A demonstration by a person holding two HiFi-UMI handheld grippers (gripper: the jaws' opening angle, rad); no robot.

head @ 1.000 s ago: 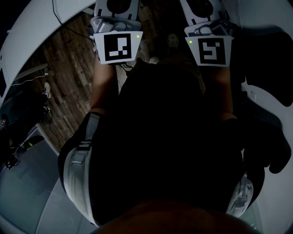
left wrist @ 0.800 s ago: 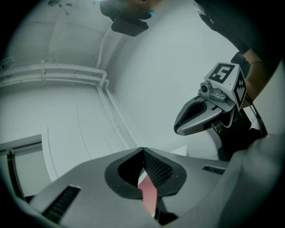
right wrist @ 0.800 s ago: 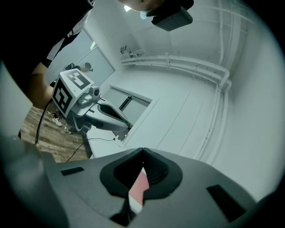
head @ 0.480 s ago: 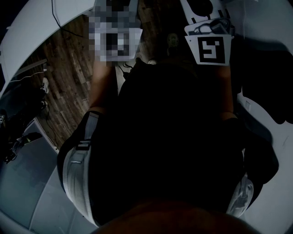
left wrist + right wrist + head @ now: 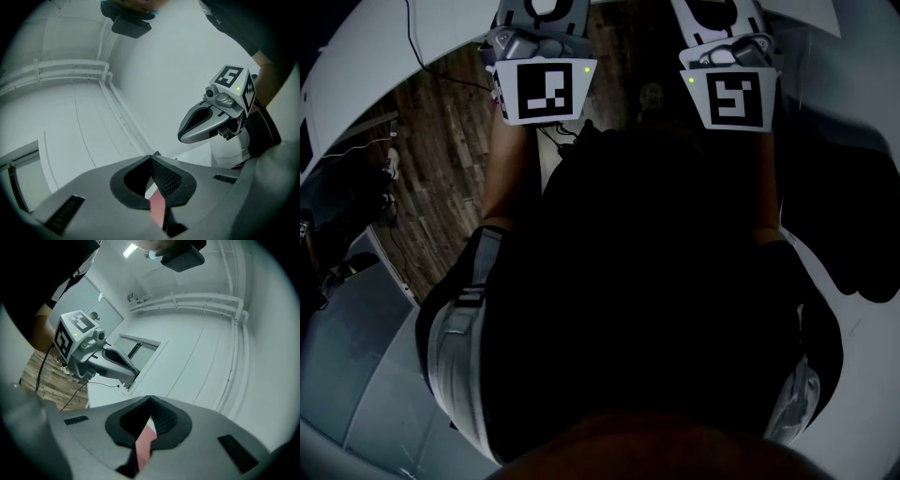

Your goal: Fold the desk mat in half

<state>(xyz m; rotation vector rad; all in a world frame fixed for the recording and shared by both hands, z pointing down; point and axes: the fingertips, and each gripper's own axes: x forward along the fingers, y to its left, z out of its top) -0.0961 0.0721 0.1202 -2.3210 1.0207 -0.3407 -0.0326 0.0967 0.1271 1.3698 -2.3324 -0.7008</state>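
Note:
In the left gripper view my left gripper [image 5: 152, 157] has its jaws shut tip to tip, with a pink strip [image 5: 158, 208] caught in the gap just behind the tips. It looks like the edge of the desk mat. My right gripper [image 5: 150, 399] is shut the same way on a pink strip [image 5: 144, 441]. The head view shows only the two marker cubes, left [image 5: 542, 89] and right [image 5: 733, 98], side by side at the top on level forearms. Both sets of fingertips lie beyond that frame. The rest of the mat is hidden by the person's dark torso.
Wood floor [image 5: 441, 159] runs under the left arm, with cables and a shoe on it. A white table [image 5: 366, 66] curves at the upper left and another white surface [image 5: 853, 187] lies at the right. The gripper views face white walls with pipes [image 5: 70, 68].
Both grippers have travelled sideways together, still level and shut. In the head view the floor and the white surfaces have slid under them.

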